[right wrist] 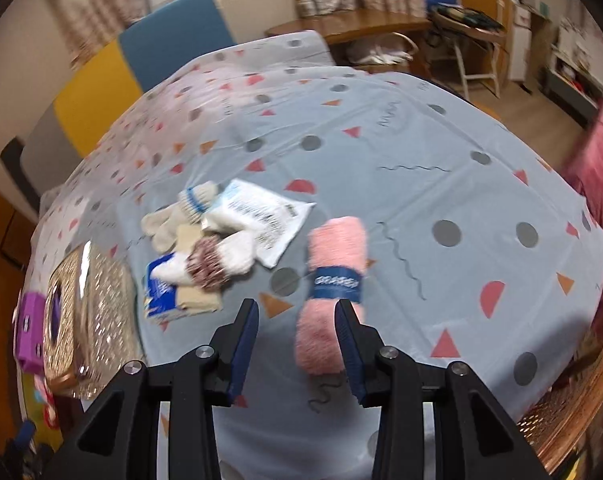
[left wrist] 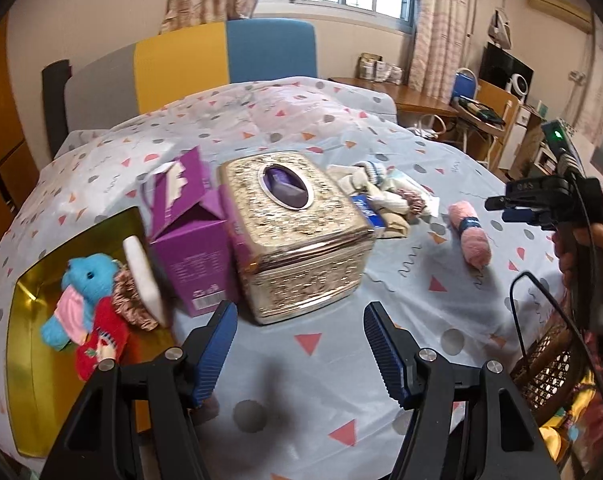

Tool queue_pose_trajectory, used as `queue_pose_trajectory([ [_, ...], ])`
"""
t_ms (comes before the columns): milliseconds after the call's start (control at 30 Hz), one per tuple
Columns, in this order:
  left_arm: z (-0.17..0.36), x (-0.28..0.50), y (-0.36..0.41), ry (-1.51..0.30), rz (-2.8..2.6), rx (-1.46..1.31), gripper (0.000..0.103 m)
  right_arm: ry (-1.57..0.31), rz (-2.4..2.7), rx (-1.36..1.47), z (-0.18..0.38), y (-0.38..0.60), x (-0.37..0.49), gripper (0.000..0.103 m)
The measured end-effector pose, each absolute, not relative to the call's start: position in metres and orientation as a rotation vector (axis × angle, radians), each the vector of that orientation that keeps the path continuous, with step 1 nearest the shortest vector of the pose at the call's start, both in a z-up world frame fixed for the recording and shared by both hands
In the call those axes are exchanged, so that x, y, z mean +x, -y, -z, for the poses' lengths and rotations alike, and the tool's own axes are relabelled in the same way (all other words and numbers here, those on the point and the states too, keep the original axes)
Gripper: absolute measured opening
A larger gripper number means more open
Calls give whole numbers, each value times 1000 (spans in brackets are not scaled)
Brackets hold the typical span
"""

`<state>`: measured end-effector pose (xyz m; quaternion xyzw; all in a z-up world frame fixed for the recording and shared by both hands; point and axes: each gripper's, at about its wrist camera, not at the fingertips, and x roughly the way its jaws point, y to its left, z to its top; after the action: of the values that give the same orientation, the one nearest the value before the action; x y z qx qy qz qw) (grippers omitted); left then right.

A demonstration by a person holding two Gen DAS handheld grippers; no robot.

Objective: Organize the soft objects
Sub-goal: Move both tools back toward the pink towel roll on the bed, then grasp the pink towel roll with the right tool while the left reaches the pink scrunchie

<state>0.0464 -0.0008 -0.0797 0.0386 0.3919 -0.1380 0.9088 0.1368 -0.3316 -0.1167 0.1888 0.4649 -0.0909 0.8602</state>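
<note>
A pink fluffy rolled towel [right wrist: 333,264] with a blue band lies on the patterned tablecloth [right wrist: 461,184]. My right gripper [right wrist: 297,320] hovers over its near end, open, and the pads do not press on it. A heap of white and beige socks [right wrist: 205,248] lies to its left. In the left wrist view my left gripper [left wrist: 301,344] is open and empty before the gold tissue box [left wrist: 297,240]. A gold tray [left wrist: 29,292] at the left holds a blue plush bear [left wrist: 87,280] and a red plush [left wrist: 101,344]. The towel [left wrist: 471,236] and my right gripper [left wrist: 497,208] show at the right.
A purple carton [left wrist: 189,248] with open flaps stands between the tray and the tissue box. A white plastic packet [right wrist: 269,216] lies under the socks. A wicker chair [left wrist: 549,368] stands at the table's right edge. A hand [left wrist: 593,252] holds the right gripper.
</note>
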Motion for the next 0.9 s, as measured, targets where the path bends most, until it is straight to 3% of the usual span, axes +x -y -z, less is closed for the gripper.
queue_pose_trajectory([
  [533, 79, 63, 51, -838, 392, 122, 66, -905, 319, 596, 139, 382, 149, 40],
  [900, 68, 97, 101, -853, 471, 165, 63, -1099, 255, 521, 166, 363, 175, 40],
])
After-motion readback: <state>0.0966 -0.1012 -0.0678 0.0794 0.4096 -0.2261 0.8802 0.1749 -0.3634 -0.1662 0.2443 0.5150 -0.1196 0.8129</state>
